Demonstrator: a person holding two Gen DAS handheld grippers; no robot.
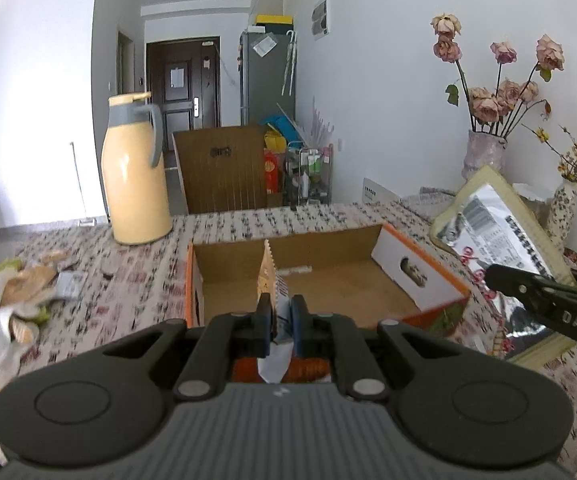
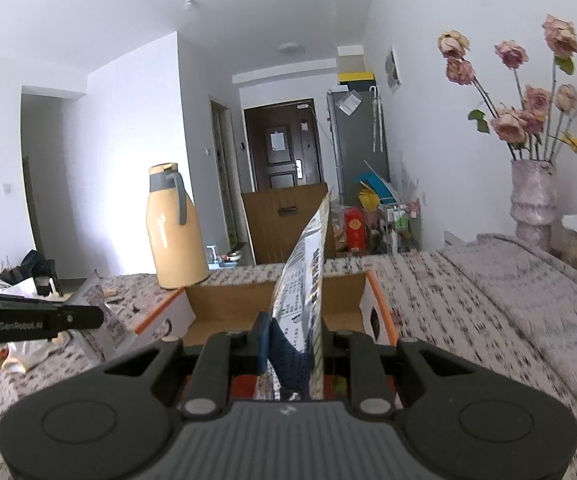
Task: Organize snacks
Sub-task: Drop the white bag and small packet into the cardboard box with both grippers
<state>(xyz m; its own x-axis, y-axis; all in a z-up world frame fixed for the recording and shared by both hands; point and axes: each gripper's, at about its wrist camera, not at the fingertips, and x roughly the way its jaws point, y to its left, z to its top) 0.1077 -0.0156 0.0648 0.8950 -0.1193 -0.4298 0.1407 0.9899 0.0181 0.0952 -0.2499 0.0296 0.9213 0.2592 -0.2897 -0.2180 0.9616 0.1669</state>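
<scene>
My left gripper (image 1: pixel 281 312) is shut on a small tan snack packet (image 1: pixel 269 270) with a serrated top edge, held upright over the near end of an open cardboard box (image 1: pixel 328 280) with orange rims. My right gripper (image 2: pixel 292 340) is shut on a large silver and cream snack bag (image 2: pixel 308 276), seen edge-on above the same box (image 2: pixel 224 300). In the left wrist view that bag (image 1: pixel 496 220) hangs at the right, past the box's white end wall, with the right gripper (image 1: pixel 496 280) clamped on its lower edge. The left gripper (image 2: pixel 96 316) shows at the left of the right wrist view.
A yellow thermos jug (image 1: pixel 136 172) stands behind the box's far left corner. Loose snacks and wrappers (image 1: pixel 28 292) lie on the patterned tablecloth at the left. A vase of dried roses (image 1: pixel 484 156) and a second patterned vase (image 1: pixel 564 208) stand at the right by the wall.
</scene>
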